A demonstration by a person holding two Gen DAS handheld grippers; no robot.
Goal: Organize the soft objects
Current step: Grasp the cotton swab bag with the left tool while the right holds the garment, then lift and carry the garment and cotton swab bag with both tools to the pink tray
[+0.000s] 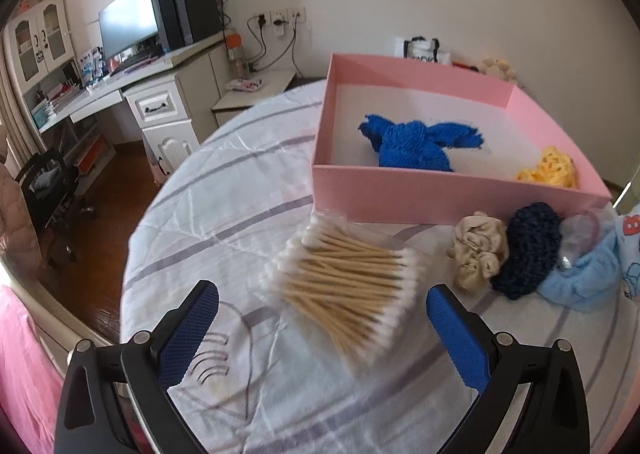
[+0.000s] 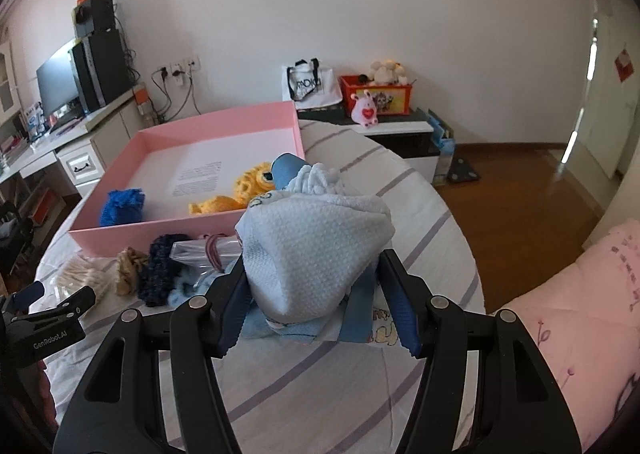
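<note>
while the right gripper [image 2: 320, 294] clamps the blue cloth [image 2: 316, 250], the left gripper [image 1: 320, 314] gapes.

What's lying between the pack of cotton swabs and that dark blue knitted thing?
A crumpled beige scrunchie lies between the cotton swabs and the dark blue knitted piece, touching the knit; the left wrist view shows it best.

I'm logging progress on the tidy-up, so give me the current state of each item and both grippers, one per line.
Pink box: open, on the bed.
Blue yarn piece: inside the box.
Yellow crochet piece: inside the box.
Cotton swabs: bagged, outside the box.
Beige scrunchie: outside the box.
Navy knit piece: outside the box.
Light blue cloth: bunched, gripped.
Left gripper: open, empty.
Right gripper: closed on the cloth.
</note>
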